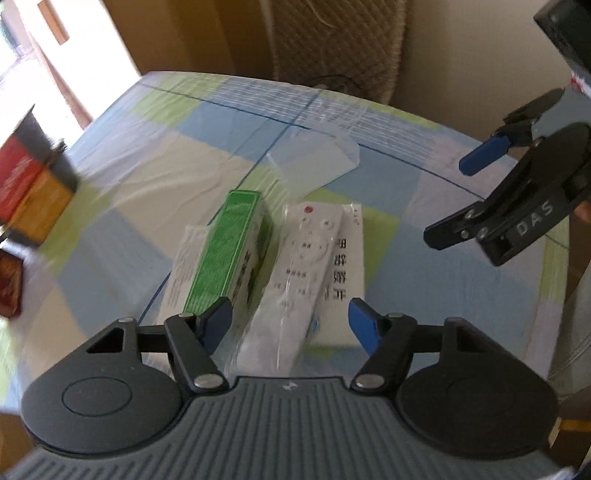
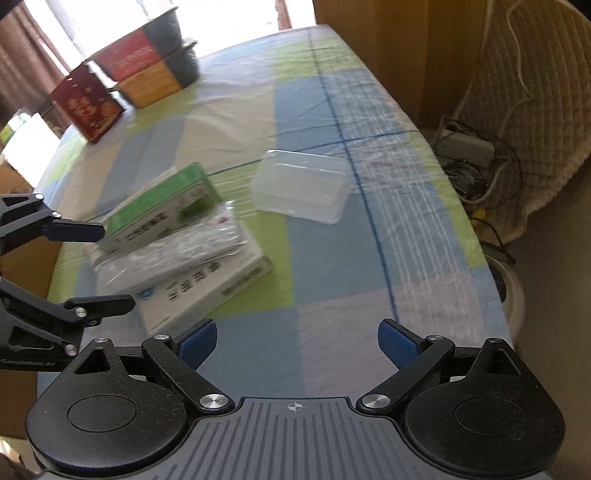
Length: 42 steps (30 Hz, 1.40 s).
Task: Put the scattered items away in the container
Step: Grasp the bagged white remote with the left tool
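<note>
We note motion blur over the stacked boxes [image 1: 33,177] at the surface's left edge, cut by the frame. Remote [image 1: 295,273] button labels unreadable; it hides part of the white box [image 2: 207,284].

Bright daylight blows out the window [image 2: 92,22]; both fisheye views are motion-blurred, edges bent.

Left tongs [image 1: 290,319]: spread wide over bagged white remote [image 1: 295,269]
Green box [image 1: 229,258]: beside remote, on desk [image 1: 110,184]
</note>
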{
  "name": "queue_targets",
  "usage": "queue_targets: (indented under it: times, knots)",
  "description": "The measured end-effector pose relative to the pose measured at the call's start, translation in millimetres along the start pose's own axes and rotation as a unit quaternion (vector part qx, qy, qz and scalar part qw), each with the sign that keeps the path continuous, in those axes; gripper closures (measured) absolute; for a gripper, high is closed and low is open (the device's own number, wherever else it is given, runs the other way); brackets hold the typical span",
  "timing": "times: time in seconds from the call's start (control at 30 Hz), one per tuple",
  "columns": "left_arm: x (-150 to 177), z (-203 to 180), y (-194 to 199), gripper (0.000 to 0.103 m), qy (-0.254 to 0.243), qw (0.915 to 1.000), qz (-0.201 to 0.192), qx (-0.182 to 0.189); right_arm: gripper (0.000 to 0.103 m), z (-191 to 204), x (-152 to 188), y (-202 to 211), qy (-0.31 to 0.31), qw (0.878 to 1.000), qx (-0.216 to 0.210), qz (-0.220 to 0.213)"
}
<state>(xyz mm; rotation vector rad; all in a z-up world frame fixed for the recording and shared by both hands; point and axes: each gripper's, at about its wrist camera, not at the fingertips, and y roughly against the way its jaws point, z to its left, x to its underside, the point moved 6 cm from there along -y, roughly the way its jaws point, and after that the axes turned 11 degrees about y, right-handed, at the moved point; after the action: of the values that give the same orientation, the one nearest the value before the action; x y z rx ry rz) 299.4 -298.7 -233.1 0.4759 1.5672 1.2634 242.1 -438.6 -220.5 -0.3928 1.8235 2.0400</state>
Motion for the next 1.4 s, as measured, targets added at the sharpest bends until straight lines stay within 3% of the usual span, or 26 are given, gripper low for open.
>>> queue_targets:
  times: [0.23,0.3,0.33,0.37,0.43,0.7,1.03,1.4]
  knots:
    - [-10,1,-36,0.04,-0.013,0.9996,0.009,0.023,0.004,-14,1,-6,-0.025,1.0,0.009,0.01]
    - [-13,4,-38,0.048,0.003,0.9992,0.008,0.039,0.004,-13,1,-8,-0.026,1.0,0.009,0.013]
    - [-13,4,-38,0.06,0.013,0.9986,0.01,0.049,0.004,-13,1,-9,-0.025,1.0,0.008,0.014]
    - [-13,4,-36,0.065,0.018,0.998,0.012,0.059,0.004,-13,1,-10,-0.025,1.0,0.007,0.015]
    - [-9,4,-33,0.067,0.017,0.9981,0.016,0.058,0.004,-13,1,-12,-0.024,1.0,0.006,0.017]
    - [23,16,-4,0.069,0.058,0.997,0.045,0.023,0.004,-2,-2,-17,-0.012,1.0,-0.007,0.013]
    - [39,43,25,0.069,0.119,0.9924,0.031,-0.005,0.004,33,-27,-28,-0.033,0.998,-0.042,-0.014]
    - [52,51,31,0.069,0.138,0.9897,0.034,-0.012,0.004,51,-53,-67,-0.087,0.996,-0.011,-0.02]
